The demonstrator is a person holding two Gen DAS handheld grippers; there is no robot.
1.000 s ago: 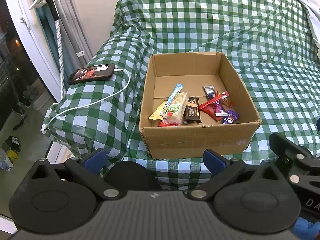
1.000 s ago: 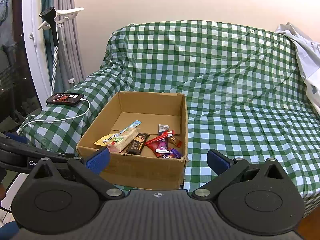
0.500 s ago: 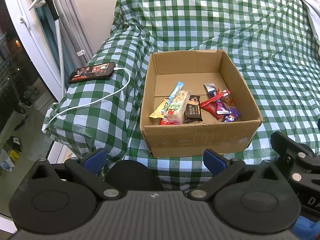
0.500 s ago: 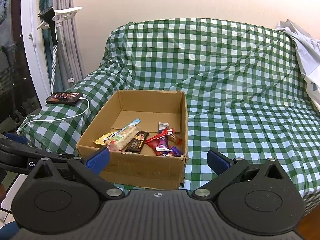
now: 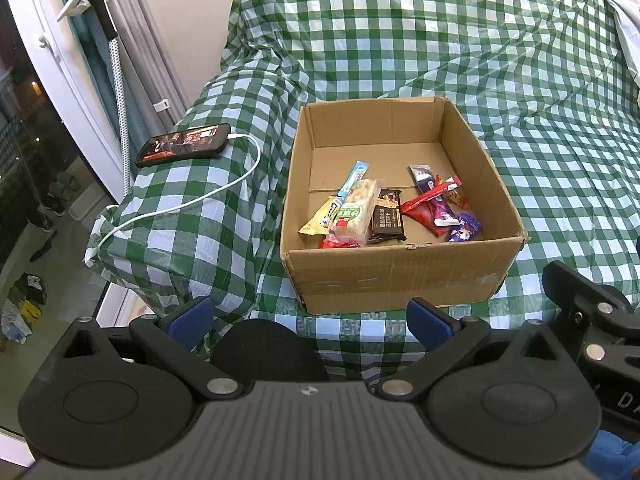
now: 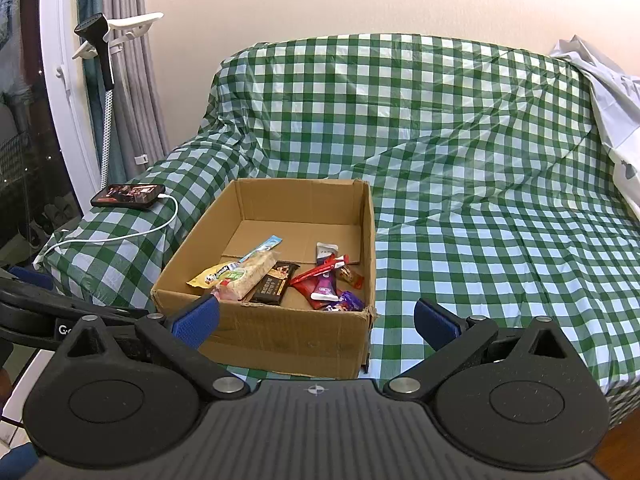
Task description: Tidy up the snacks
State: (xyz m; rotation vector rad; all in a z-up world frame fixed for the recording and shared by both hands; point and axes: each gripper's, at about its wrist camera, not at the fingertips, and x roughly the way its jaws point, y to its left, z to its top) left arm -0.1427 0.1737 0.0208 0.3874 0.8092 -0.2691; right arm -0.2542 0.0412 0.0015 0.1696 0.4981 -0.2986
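An open cardboard box sits on a green checked sofa cover. Several snacks lie on its floor near the front wall: a pale green-labelled bar, a dark chocolate bar, red and purple packets. My left gripper is open and empty, just in front of the box. My right gripper is open and empty, at the box's front right.
A black phone lies on the sofa arm with a white cable. A garment steamer pole and curtains stand at the left. White cloth hangs at the sofa's right. The sofa seat stretches right of the box.
Both grippers have drawn back and risen slightly; the box sits a little further up in both views. Both stay open and empty.
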